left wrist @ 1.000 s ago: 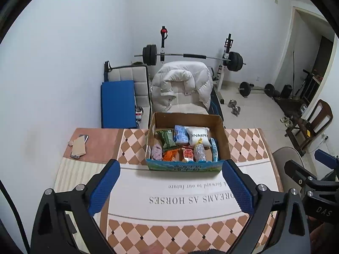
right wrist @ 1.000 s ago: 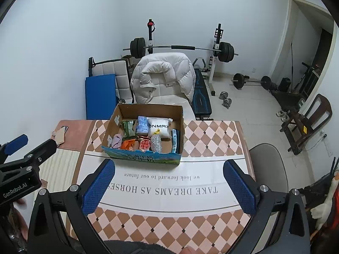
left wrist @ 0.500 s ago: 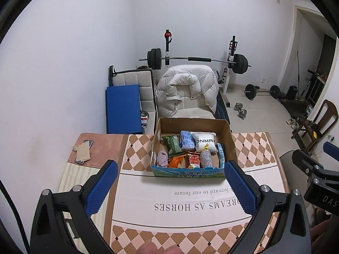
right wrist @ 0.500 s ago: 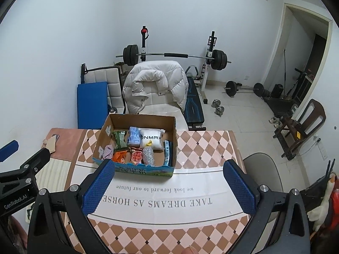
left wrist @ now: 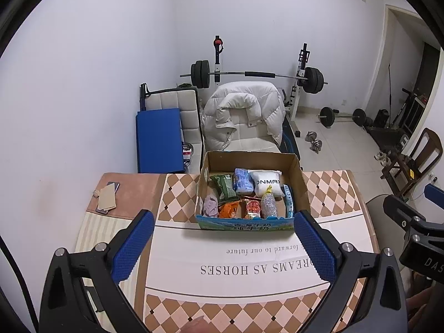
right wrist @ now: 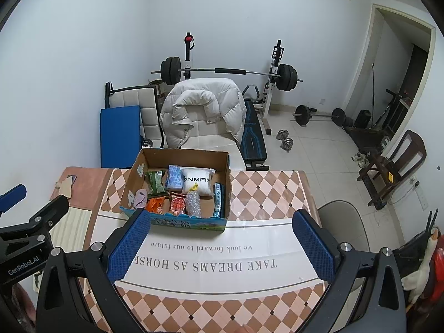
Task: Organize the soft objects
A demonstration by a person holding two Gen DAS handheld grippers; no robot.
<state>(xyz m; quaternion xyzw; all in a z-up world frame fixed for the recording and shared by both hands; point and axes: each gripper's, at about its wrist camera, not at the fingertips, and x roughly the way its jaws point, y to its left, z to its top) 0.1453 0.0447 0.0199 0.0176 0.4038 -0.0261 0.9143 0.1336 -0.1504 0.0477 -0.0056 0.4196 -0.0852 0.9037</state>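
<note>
An open cardboard box (left wrist: 301,183) (right wrist: 138,166) stands on the table's far side. It holds several soft packs: a white pouch (left wrist: 267,186) (right wrist: 197,182), a blue-white pack (left wrist: 243,181) (right wrist: 174,177), a green pack (left wrist: 223,186) (right wrist: 156,182), a purple cloth (left wrist: 210,206) (right wrist: 140,197), orange and red snack bags and a bubble-wrap roll (left wrist: 268,206) (right wrist: 193,204). My left gripper (left wrist: 223,248) is open and empty, above the table in front of the box. My right gripper (right wrist: 220,245) is open and empty, likewise short of the box.
The table (left wrist: 330,194) carries a checkered cloth with a white printed band. A phone and card (left wrist: 106,196) lie at its left corner. Behind stand a chair with a white jacket (left wrist: 244,116), a blue mat (left wrist: 159,138) and a barbell rack (left wrist: 258,76). A grey chair (right wrist: 341,222) stands at right.
Both grippers have risen and pulled back from the table, so the box looks smaller and more of the room shows. Both stay open and empty.
</note>
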